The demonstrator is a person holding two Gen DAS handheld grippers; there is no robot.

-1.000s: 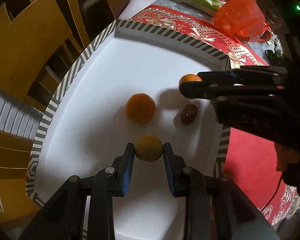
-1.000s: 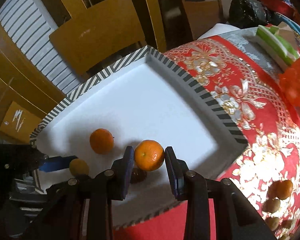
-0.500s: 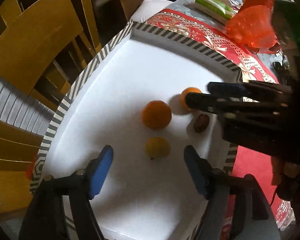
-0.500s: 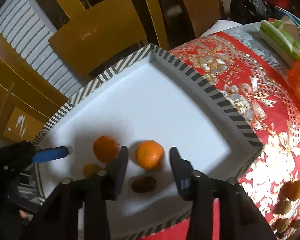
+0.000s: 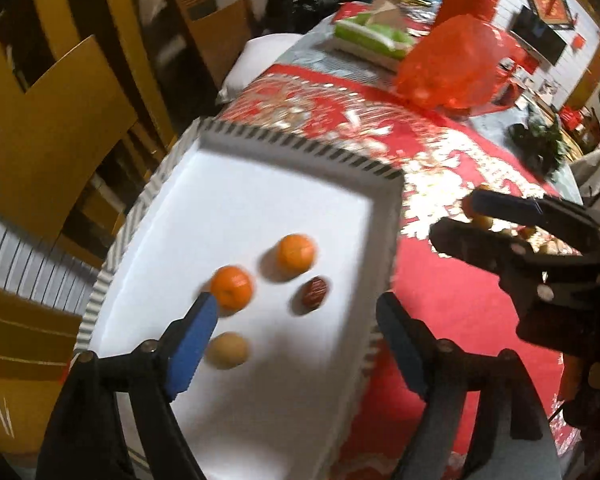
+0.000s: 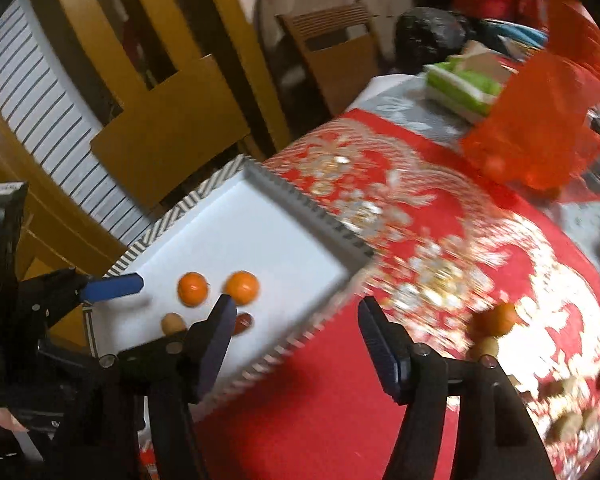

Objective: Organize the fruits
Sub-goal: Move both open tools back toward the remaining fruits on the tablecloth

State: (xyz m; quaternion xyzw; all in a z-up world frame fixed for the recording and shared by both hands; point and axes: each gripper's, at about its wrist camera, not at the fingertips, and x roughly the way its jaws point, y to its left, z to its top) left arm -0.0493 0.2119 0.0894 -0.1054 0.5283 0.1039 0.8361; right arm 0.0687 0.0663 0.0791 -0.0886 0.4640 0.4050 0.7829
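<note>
Blue-padded jaws of the left gripper (image 5: 296, 340) are seen spread wide in the near foreground of the left wrist view, having just been opening, with nothing pinched between them. Just beyond them, on the white tray (image 5: 260, 200), a pale yellow fruit (image 5: 227, 350) is seen lying free, close to the left pad. A little farther, an orange (image 5: 233, 286) is set beside that pad's tip, a dark brown fruit (image 5: 315, 291) lies to its right, and a second orange (image 5: 295, 254) sits just behind the two. All four are grouped near the tray's right side, each apart from the others.

The right gripper (image 6: 294, 320) is shown with its jaws likewise spread, having just been opening, and nothing is held; its left pad is over the tray's edge, its right pad over the red cloth (image 6: 340, 420) that covers the worktop. More loose fruit (image 6: 496, 320) is scattered on the patterned cloth to the right, though blur hides what kinds.

Farther back, a red plastic bag (image 5: 452, 68) and a green and white package (image 5: 372, 38) are found on the worktop. Wooden chairs (image 5: 56, 140) are ranged beyond the tray's left rim.
</note>
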